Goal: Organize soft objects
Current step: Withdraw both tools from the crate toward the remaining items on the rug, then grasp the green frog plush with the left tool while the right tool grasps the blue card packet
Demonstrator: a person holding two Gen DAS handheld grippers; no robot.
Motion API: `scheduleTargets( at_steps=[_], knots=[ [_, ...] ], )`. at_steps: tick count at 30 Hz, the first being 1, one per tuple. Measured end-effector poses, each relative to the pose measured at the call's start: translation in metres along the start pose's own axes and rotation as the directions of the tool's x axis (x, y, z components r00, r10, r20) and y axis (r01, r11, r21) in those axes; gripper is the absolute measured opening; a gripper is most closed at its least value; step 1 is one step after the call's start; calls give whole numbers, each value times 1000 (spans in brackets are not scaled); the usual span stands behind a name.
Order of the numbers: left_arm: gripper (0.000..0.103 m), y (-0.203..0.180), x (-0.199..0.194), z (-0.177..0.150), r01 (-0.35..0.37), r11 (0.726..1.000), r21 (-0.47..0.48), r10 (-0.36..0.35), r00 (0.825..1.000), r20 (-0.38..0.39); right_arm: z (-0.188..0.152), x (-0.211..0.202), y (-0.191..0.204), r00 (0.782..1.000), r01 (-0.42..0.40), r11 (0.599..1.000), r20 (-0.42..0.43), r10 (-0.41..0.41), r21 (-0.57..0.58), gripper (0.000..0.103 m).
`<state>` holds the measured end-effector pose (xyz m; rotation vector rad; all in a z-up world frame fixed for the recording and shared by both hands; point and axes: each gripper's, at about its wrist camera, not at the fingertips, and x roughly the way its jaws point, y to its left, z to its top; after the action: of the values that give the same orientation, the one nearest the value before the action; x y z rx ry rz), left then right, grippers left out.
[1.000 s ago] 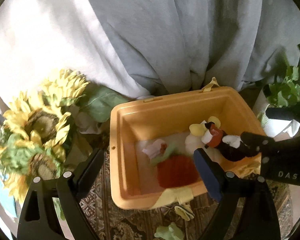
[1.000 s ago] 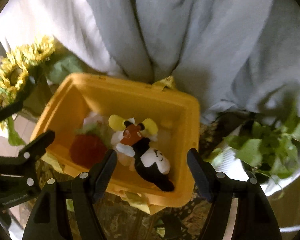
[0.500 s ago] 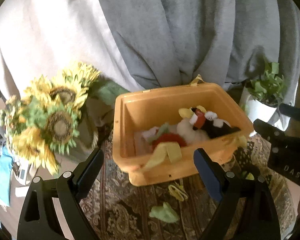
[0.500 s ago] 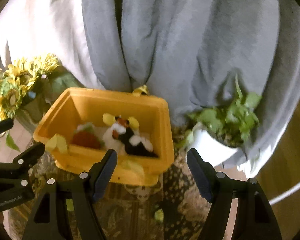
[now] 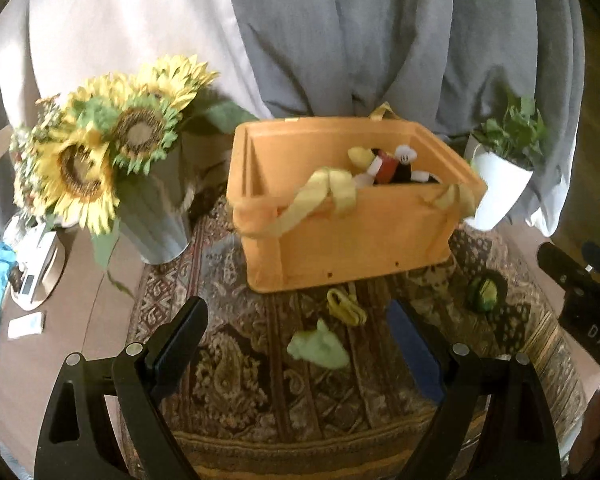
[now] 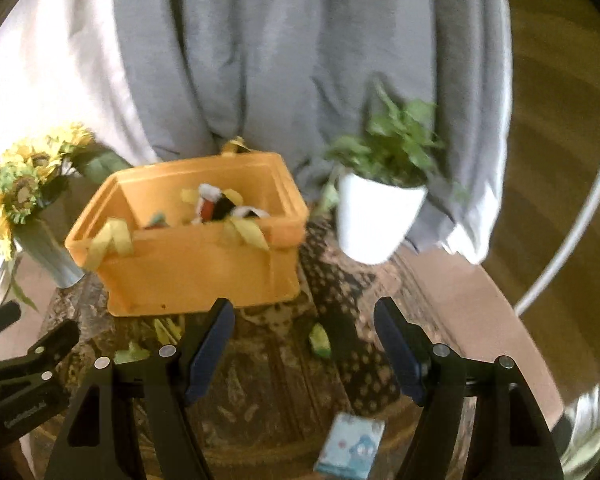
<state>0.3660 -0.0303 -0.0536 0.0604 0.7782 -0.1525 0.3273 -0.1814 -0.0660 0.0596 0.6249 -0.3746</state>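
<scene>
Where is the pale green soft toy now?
In the left wrist view, the pale green soft toy lies on the patterned rug, in front of the orange bin, just below the yellow toy.

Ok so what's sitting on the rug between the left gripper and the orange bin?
In the left wrist view, two small soft pieces lie between the left gripper and the orange bin: a pale green one and, nearer the bin, a yellow one.

Patterned rug (image 5: 236, 376) carries orange bin (image 5: 364, 236), vase (image 5: 156, 216), white pot (image 5: 498, 184) (small soft toys scattered).

text: "DAS" | on: right gripper (image 5: 580, 296); rest unreadable
</scene>
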Motion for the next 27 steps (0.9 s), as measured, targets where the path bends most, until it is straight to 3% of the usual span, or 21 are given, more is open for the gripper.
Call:
scheduleTargets(
  at_steps=[4, 10, 27],
  knots=[
    [92, 1, -7, -23, -8, 1000, 0, 8, 1000, 16, -27, -14, -14, 996, 88, 991, 13, -90, 101, 73],
    [92, -4, -7, -36, -11, 1000, 6, 11, 999, 36, -56, -15, -31, 992, 125, 969, -44, -118, 215, 73],
    [92, -12, 44, -52, -9, 999, 32, 10, 999, -30, -102, 13, -37, 961, 252, 920, -188, -202, 301, 73]
  ],
)
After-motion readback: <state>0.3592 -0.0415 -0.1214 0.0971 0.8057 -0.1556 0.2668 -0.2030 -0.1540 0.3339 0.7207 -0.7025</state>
